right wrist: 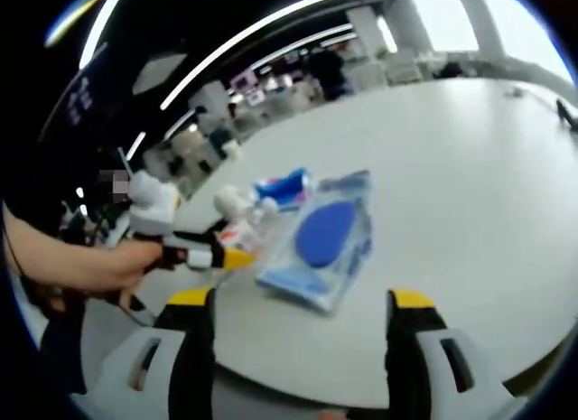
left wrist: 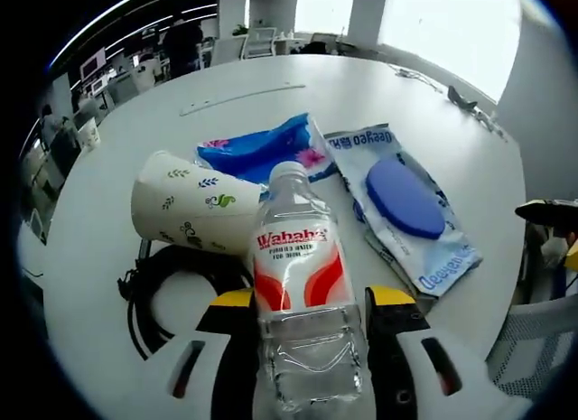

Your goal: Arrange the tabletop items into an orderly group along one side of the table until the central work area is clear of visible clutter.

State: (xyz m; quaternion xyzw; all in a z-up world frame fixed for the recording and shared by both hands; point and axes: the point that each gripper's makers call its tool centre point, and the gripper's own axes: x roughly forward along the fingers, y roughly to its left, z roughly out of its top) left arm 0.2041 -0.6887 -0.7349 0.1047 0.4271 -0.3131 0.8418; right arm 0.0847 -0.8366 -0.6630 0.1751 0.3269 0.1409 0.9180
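My left gripper [left wrist: 310,301] is shut on a clear Wahaha water bottle [left wrist: 298,266] with a red and white label, its white cap pointing away from me. Just beyond the bottle a white paper cup [left wrist: 188,203] with leaf prints lies on its side. Behind it is a blue tissue pack [left wrist: 262,154], and to the right a wet-wipes pack [left wrist: 408,205] with a blue oval lid. In the right gripper view my right gripper [right wrist: 302,303] is open and holds nothing, low over the table edge. There a hand holds the left gripper [right wrist: 221,256] beside the wipes pack [right wrist: 323,238] and the tissue pack [right wrist: 284,185].
A black cable [left wrist: 158,289] coils left of the bottle, near the front edge of the round white table [left wrist: 424,104]. A thin strip [left wrist: 239,98] lies far back on it. A grey chair [left wrist: 542,348] stands at the right. Broad bare tabletop [right wrist: 470,167] stretches right of the wipes.
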